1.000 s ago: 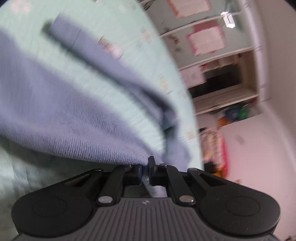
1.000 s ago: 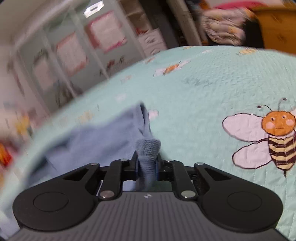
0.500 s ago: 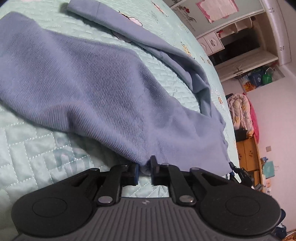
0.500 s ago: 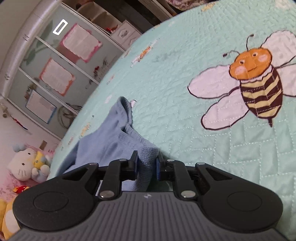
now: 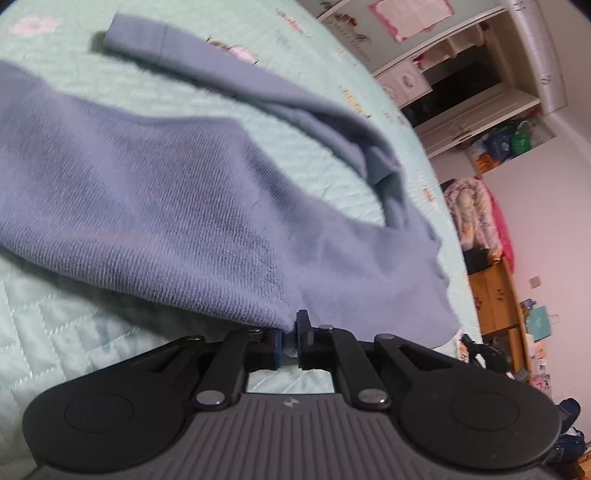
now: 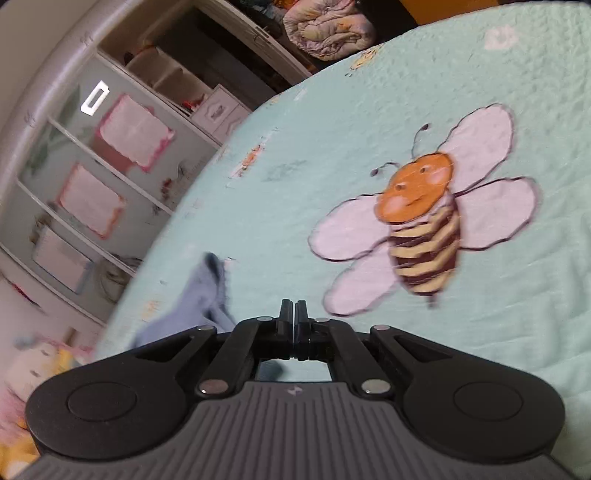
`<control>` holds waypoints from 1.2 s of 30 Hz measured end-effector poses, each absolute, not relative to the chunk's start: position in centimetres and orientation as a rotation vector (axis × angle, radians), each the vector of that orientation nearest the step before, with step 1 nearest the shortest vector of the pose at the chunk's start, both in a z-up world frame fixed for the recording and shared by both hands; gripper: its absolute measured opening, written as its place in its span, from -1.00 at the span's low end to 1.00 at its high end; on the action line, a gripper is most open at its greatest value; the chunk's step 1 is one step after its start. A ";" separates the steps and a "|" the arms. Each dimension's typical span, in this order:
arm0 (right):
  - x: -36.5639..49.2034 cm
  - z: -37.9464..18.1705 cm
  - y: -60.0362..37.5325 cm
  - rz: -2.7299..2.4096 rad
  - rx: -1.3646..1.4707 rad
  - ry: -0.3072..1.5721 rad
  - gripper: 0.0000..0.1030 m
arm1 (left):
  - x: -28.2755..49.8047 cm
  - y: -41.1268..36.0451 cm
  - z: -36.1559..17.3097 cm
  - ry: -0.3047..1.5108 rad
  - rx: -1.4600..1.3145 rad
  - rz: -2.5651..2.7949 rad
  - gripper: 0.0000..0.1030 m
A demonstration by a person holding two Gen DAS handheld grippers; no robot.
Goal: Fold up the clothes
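Left wrist view: left gripper [image 5: 290,338] has its jaws nearly together, pinching the near edge of the blue sweater [image 5: 177,206]; a bit of blue cloth sits between the pads. Jaws were just closing on it. Sweater lies spread on the mint quilted bedspread [image 5: 55,343], body running left, one sleeve [image 5: 236,79] stretched away toward the upper left with its cuff flat on the bed. Fabric bunched and folded near the right, by the bed's edge. Background: white shelving unit [image 5: 476,74] with a pink-bordered paper [image 5: 412,14] on it, writing too blurred to read; wooden cabinet [image 5: 495,295] at right, pink bundled bedding [image 5: 476,210] above it. Small logo mark on the gripper body, not legible.

Right wrist view: right gripper [image 6: 294,314] has jaws fully pressed together, nothing between them; they were just closing. A piece of the blue sweater [image 6: 195,295] lies on the bedspread [image 6: 332,110] just left of the jaws, apart from them. Big cartoon bee print [image 6: 421,225] on the bedspread to the right. Pink-edged papers [image 6: 133,134] on glass cabinet doors, unreadable. Rolled quilt [image 6: 328,26] at top. Plush toy [image 6: 33,373] low left, blurred.
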State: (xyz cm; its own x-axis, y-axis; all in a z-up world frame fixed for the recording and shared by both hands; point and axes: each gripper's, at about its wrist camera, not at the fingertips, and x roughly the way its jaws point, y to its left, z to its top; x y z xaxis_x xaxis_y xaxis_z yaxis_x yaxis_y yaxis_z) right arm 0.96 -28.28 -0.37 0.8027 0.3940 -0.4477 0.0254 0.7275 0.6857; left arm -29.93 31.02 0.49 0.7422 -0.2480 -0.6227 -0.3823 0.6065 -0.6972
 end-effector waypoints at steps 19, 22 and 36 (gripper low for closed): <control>0.0 -0.8 -24.0 0.313 0.635 0.609 -0.86 | -31.6 29.6 0.1 0.743 -0.900 0.140 -0.49; -2.5 0.3 -22.2 0.366 0.674 0.599 -0.65 | -32.7 29.5 0.3 0.726 -0.884 0.149 -0.44; -11.2 -3.0 -8.1 0.702 0.691 0.677 -0.23 | -42.1 36.5 0.6 0.481 -1.047 0.542 -0.19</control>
State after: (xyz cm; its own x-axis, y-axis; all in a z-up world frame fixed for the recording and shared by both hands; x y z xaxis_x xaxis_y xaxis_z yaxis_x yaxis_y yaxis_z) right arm -11.19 -8.15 -3.00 0.5785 0.7536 -0.3123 -0.3384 0.5701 0.7487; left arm -42.15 36.55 0.55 0.7710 0.1880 -0.6085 -0.6267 0.3939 -0.6723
